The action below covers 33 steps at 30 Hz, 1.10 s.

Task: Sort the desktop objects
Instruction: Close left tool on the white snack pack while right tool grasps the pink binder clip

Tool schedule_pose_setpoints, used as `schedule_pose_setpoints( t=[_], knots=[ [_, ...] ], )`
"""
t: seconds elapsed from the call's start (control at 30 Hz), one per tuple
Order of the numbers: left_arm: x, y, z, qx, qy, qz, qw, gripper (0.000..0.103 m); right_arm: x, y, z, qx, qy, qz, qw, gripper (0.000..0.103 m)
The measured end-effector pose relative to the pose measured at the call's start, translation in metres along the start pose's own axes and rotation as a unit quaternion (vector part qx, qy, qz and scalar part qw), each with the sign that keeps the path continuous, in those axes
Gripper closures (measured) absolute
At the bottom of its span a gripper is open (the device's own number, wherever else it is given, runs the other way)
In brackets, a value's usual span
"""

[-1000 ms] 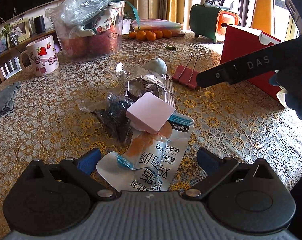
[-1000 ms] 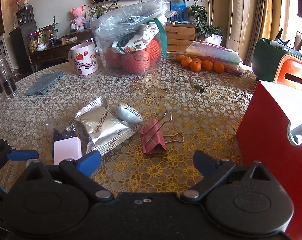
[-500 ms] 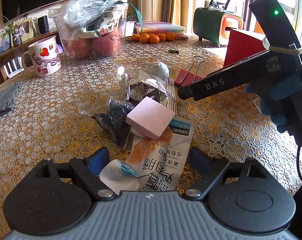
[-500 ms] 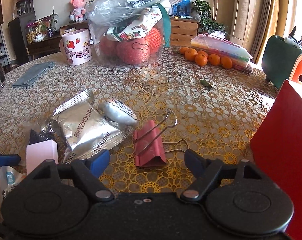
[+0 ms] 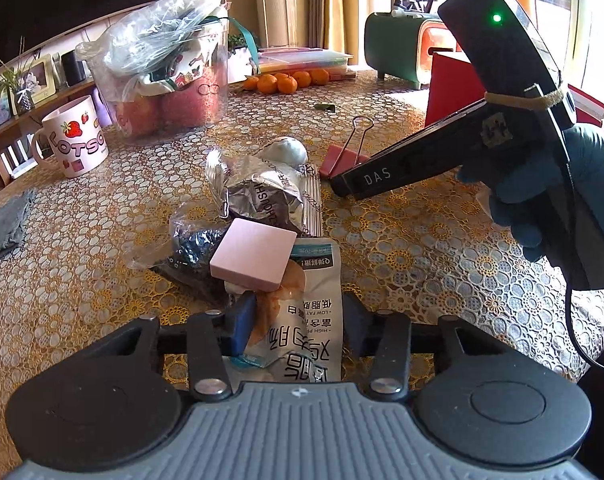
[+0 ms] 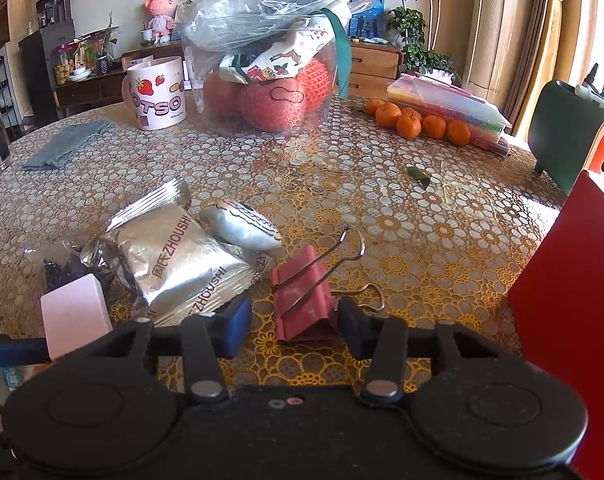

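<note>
The left tool (image 5: 292, 330) straddles the white snack pouch (image 5: 302, 320), fingers parted, poised to pinch it; the pink pad (image 5: 254, 254) rests on top. The right tool (image 6: 292, 326), likewise unclenched, brackets the red binder clip (image 6: 302, 300) on the tabletop (image 6: 422, 240).

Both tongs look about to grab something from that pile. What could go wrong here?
Two risks, I think. The pink block rests partly on the white pouch that the left tongs straddle; lifting the pouch could tip the block off. The right tongs straddle the red clip, whose wire handles stick up, so it may twist or slip when squeezed. The silver packet lies right beside the left finger and could get nudged.
</note>
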<state>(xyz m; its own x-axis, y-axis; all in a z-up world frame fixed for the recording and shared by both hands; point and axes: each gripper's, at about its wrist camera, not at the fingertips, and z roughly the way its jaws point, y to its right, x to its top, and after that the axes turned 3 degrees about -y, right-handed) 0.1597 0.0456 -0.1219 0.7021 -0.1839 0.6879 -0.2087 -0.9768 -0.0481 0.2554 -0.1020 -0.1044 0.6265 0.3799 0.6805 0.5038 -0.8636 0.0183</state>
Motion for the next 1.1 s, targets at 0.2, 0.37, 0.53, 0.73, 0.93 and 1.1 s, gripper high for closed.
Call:
schedule_pose_setpoints(
  t=[0.2, 0.37, 0.53, 0.73, 0.93, 1.1],
  knots=[
    [0.004, -0.006, 0.000, -0.010, -0.004, -0.027, 0.9996, 0.061, -0.002, 0.003, -0.004, 0.003, -0.005, 0.006, 1.000, 0.070],
    [0.004, -0.004, -0.004, -0.009, 0.002, -0.034, 0.9994, 0.068, -0.006, 0.004, -0.010, 0.009, -0.002, 0.006, 1.000, 0.070],
    [0.003, -0.005, -0.006, -0.009, 0.001, -0.042, 0.9991, 0.067, -0.012, 0.005, -0.020, 0.021, -0.004, 0.014, 1.000, 0.070],
    [-0.001, -0.004, -0.006, 0.010, -0.003, -0.054, 0.9985, 0.026, -0.022, 0.002, -0.026, 0.020, -0.005, 0.005, 1.000, 0.070],
    [-0.001, 0.000, 0.004, 0.017, -0.010, -0.034, 0.9992, 0.023, -0.027, -0.001, -0.033, 0.029, -0.005, 0.004, 1.000, 0.070],
    [0.002, -0.004, 0.015, 0.012, -0.011, -0.046, 0.9988, 0.023, -0.030, -0.002, -0.036, 0.031, -0.005, 0.009, 0.999, 0.070]
  ],
)
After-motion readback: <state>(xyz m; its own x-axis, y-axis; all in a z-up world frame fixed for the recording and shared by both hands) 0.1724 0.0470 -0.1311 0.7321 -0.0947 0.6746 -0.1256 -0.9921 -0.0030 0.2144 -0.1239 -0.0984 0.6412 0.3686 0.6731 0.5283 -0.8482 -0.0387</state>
